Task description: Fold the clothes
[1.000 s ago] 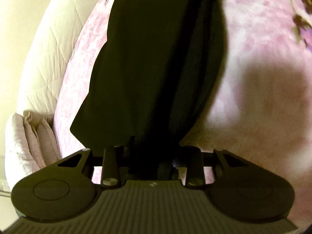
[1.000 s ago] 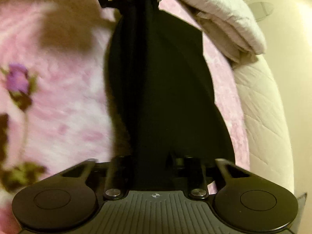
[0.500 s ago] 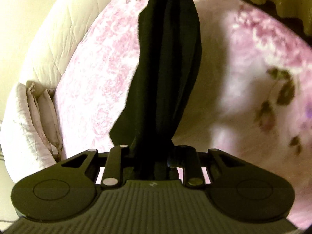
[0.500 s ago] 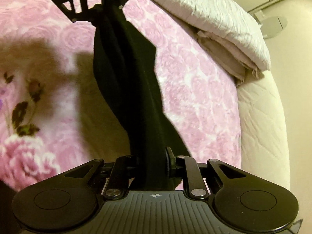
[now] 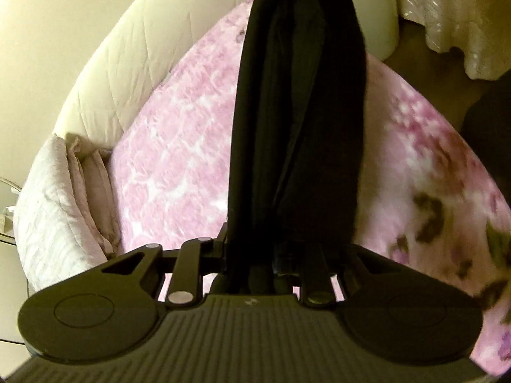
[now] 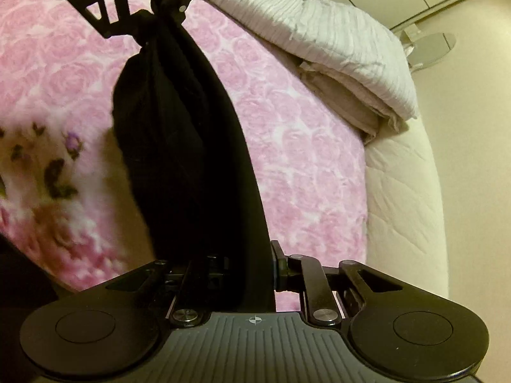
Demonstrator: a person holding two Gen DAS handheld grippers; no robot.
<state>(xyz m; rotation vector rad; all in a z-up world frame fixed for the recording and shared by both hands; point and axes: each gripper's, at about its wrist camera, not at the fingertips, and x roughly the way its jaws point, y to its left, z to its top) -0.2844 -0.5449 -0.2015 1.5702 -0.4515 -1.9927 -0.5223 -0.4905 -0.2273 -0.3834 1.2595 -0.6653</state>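
A black garment (image 5: 293, 121) hangs bunched into a long band, stretched between my two grippers above a pink rose-patterned blanket (image 5: 179, 166). My left gripper (image 5: 252, 255) is shut on one end of it; its fingertips are hidden by the cloth. In the right wrist view the garment (image 6: 179, 146) runs from my right gripper (image 6: 252, 271), shut on the near end, up to the left gripper (image 6: 159, 3) at the top. The cloth sags in the middle and hangs clear of the blanket (image 6: 293, 166).
The blanket covers a bed with a quilted white mattress edge (image 6: 405, 198). Folded pale bedding (image 6: 335, 51) is stacked at one end of the bed. A glass side table (image 6: 428, 48) stands by the wall. Darker floor and a draped white cloth (image 5: 453, 16) lie beyond the bed.
Both grippers have risen, lifting the black garment off the blanket. The cloth has narrowed from a wide flat panel to a bunched hanging band. More of the bed and room shows.
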